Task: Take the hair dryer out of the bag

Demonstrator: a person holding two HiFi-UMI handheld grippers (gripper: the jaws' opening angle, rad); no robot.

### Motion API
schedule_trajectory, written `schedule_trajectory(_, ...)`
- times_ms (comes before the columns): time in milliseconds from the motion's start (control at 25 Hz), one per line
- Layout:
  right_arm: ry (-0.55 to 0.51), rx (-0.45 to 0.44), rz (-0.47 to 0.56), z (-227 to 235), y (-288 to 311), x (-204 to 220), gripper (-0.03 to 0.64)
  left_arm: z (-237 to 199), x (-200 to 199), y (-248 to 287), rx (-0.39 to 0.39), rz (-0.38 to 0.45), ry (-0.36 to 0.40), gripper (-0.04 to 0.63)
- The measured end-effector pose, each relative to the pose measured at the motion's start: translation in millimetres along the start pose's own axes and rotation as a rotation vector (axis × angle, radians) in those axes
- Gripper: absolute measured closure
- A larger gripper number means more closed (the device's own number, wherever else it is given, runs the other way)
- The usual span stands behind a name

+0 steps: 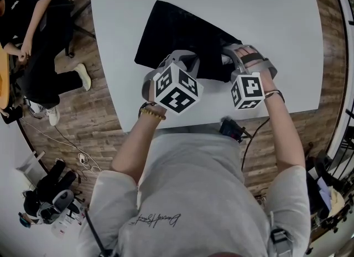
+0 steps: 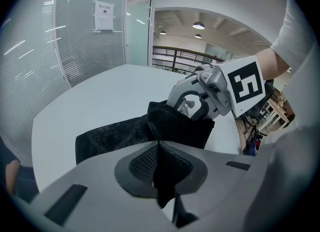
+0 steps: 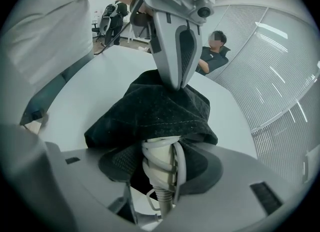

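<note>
A black bag (image 1: 177, 29) is seen lying on the white table (image 1: 260, 7), in the upper middle of the head view, with its near end drawn up toward the two tools. The left tool (image 1: 185, 61) is set at the bag's lower edge, left of centre in the frame, and the right tool (image 1: 232, 54) at the bag's lower right corner.

In the left gripper view the left tool (image 2: 159, 148) is shown closed, with a fold of the black bag (image 2: 115, 136) pinched between its pads; the fabric is pulled up into a ridge at the centre of the frame. The right tool (image 2: 192, 104) is seen just beyond that ridge, right of centre, its tips at the bag's raised edge.

In the right gripper view the hair dryer (image 3: 159, 173) is seen only in part: a pale handle, wound with its own cord (image 3: 175, 163), stands out from under the bag's dark mouth at the lower centre. The rest of it is covered by the bag (image 3: 150, 111). The right tool (image 3: 158, 162) is closed around this handle, the pads lying against its two sides. The left tool (image 3: 177, 82) is seen above, its tip pressed onto the top of the bag.

A seated person (image 1: 33, 29) is visible on the wooden floor (image 1: 99, 112) at the upper left of the head view.
</note>
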State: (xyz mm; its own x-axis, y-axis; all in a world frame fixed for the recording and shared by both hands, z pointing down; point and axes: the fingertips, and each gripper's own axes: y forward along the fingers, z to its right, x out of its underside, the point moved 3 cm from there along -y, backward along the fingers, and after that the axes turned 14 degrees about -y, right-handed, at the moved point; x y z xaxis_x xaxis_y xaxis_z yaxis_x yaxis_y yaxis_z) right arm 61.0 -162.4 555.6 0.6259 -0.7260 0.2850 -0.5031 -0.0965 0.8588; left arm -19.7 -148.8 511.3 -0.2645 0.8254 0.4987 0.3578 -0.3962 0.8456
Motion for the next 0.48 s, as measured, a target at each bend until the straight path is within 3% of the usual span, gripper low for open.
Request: schedule_trajectory(480,0.104,-0.006,-0.034,-17,1,3,0.362,7,-2,5,0.01,0.018,0.043,0.577)
